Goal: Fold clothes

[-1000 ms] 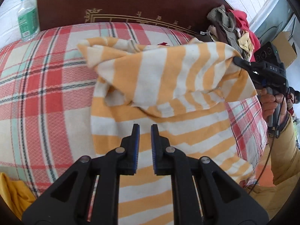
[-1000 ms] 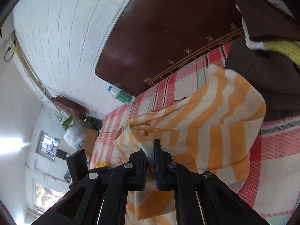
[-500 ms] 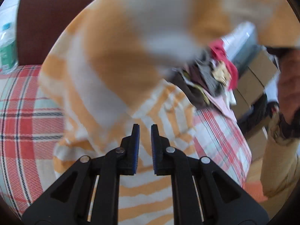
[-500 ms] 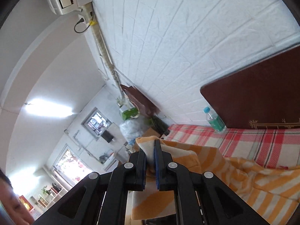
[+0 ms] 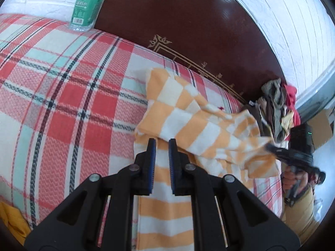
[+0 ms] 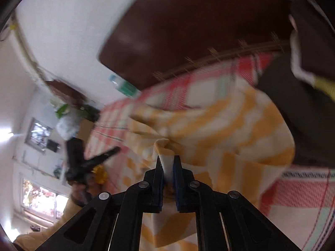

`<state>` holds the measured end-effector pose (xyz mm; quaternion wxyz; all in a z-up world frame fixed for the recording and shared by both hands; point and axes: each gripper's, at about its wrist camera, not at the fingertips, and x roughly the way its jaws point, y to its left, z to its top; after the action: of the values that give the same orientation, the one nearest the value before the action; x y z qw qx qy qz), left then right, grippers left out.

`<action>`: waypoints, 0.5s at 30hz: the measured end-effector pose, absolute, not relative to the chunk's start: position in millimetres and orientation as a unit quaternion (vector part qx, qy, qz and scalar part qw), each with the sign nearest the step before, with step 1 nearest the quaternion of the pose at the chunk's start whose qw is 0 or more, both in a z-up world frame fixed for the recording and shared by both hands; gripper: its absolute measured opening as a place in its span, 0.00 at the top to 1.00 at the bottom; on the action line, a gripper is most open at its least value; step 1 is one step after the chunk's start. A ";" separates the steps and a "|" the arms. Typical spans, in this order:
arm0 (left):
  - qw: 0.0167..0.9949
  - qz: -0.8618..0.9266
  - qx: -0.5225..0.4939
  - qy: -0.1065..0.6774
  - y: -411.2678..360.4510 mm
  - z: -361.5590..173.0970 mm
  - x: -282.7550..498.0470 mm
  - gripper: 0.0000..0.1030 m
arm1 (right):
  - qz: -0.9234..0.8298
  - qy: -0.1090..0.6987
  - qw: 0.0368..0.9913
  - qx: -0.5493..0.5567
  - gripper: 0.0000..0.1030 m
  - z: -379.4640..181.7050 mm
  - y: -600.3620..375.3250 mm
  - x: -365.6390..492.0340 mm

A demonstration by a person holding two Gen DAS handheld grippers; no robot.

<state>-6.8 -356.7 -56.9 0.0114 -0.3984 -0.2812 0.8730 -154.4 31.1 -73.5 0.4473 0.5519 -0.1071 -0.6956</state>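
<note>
My left gripper [image 5: 160,144] hangs over the orange-and-white striped garment [image 5: 201,129]; its fingers stand nearly together with a narrow slot between, and I see no cloth pinched there, just stripes showing through the gap. The garment lies bunched on the red plaid bed [image 5: 62,96], one end draped toward me under the left gripper and cut off by the frame bottom, so I can't tell its full shape or what kind of garment it is. My right gripper [image 6: 166,161] is clamped on a fold of the same striped garment [image 6: 230,129], a white tuft of cloth squeezed between the fingers. The right wrist view is heavily motion-blurred, edges smeared. In the left wrist view the right gripper [image 5: 270,146] is also blurred at the garment's right corner, and the hand [image 5: 293,177] under it is partly hidden. Clothes pile [image 5: 276,108] sits at the bed's far right corner against the dark headboard [image 5: 188,21]; single items hard to make out. Water bottle [image 5: 85,6] stands at the head of the bed, its top cut off. A yellow cloth [image 5: 12,221] pokes in at the bottom left, mostly out of frame
</note>
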 end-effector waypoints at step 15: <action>0.079 0.906 -0.401 -0.110 -260.8 -33.4 -43.2 0.88 | -0.739 0.000 0.438 0.512 0.73 -94.0 50.7 -111.8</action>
<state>-43.2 -260.8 -33.4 0.0789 -0.4013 -0.1100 0.9059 -111.8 50.7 -94.0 0.4383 0.5118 0.0000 -0.7389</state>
